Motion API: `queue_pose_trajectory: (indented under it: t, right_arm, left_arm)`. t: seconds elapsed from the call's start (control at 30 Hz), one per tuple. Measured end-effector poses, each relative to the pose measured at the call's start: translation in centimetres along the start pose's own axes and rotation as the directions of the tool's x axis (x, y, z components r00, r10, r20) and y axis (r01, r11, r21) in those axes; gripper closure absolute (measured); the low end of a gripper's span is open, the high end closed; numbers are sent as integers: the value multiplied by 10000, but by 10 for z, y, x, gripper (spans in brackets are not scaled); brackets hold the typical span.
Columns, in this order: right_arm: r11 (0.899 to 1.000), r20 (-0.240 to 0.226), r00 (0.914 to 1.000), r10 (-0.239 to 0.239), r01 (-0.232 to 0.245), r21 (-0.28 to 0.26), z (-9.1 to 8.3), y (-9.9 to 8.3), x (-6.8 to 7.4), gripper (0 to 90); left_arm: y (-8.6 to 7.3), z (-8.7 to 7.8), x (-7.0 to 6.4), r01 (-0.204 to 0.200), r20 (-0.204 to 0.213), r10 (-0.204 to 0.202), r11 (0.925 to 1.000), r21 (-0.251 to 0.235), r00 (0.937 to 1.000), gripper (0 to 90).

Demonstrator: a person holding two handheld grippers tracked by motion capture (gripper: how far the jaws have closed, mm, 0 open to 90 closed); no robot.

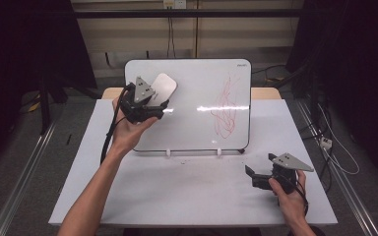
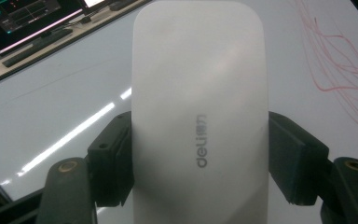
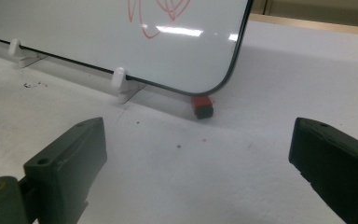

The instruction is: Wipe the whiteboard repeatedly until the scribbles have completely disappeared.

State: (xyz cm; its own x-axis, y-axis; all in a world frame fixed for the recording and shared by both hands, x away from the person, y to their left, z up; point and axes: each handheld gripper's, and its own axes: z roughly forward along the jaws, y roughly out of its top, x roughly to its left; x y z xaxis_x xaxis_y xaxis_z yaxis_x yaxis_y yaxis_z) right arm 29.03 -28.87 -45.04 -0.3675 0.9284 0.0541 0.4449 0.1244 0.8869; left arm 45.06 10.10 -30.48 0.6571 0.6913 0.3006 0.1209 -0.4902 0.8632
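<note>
Left tool (image 1: pixel 153 104) clamped, right tool (image 1: pixel 254 176) agape

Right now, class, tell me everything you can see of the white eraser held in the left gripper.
The eraser is a smooth, white, plastic-looking oblong with rounded corners and grey "deli" lettering on its back. The left gripper is shut on it, one black pad pressing each long side. It is held up at the left part of the whiteboard, well left of the red scribble; whether it touches the board cannot be told.

The high view looks forward and down over the table (image 1: pixel 187 196); the left gripper view sits close over the whiteboard (image 2: pixel 51 112); the right gripper view looks low along the tabletop; all share the red scribble (image 1: pixel 226 105).
</note>
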Motion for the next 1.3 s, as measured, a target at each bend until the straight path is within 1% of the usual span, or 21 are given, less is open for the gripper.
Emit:
queue_pose_trajectory:
  t: [0.07,0.13,0.23,0.33,0.43,0.47,0.5,0.7,0.87,1.03,1.1,1.2,1.3]
  right_arm:
    - [10000,-88,10000,32,-33,-32,-1,0,1,45]
    - [10000,-102,9999,16,-16,-13,0,0,1,45]
    - [10000,-88,10000,-4,4,-36,1,1,1,45]
    - [10000,-117,9999,-70,70,-4,1,0,1,45]
    - [10000,-118,9999,-89,88,-35,-1,0,1,45]
    - [10000,-108,9999,-78,78,-37,-1,0,1,45]
    - [10000,-90,9999,-59,58,-66,-2,0,1,45]
    - [10000,-99,9999,-60,59,-58,-2,-1,1,44]
    - [10000,-124,9999,-54,53,-77,-2,-1,1,44]
    - [10000,-111,9999,-48,48,-74,-2,-1,0,44]
    - [10000,-102,9999,-55,54,-66,-2,-1,1,44]
    - [10000,-125,9999,-63,62,-65,-2,-1,1,44]
    - [9999,-123,9999,-60,59,-84,-2,-1,1,44]
  left_arm:
    - [3,2,-3,-43,42,43,10000,-56,10000,312]
    - [7,5,-7,-236,92,235,9997,30,9997,312]
    - [12,9,-14,-391,165,391,9992,-20,9991,312]
    - [17,14,-21,-429,252,432,9990,-121,9987,312]
    - [24,19,-28,-730,278,731,9973,-60,9969,312]
    - [24,19,-28,-730,278,731,9973,-60,9969,312]
    - [29,23,-31,-711,344,715,9974,-131,9968,312]
    - [41,35,-41,-934,394,942,9954,-212,9948,312]
    - [46,42,-48,-1116,280,1126,9932,-338,9933,312]
    - [47,48,-54,-1518,37,1521,9872,-500,9884,312]
    - [48,51,-55,-1581,-90,1578,9858,-568,9874,312]
    - [49,56,-59,-1633,-170,1625,9844,-656,9866,312]
    - [50,61,-62,-1565,-241,1550,9843,-816,9876,312]
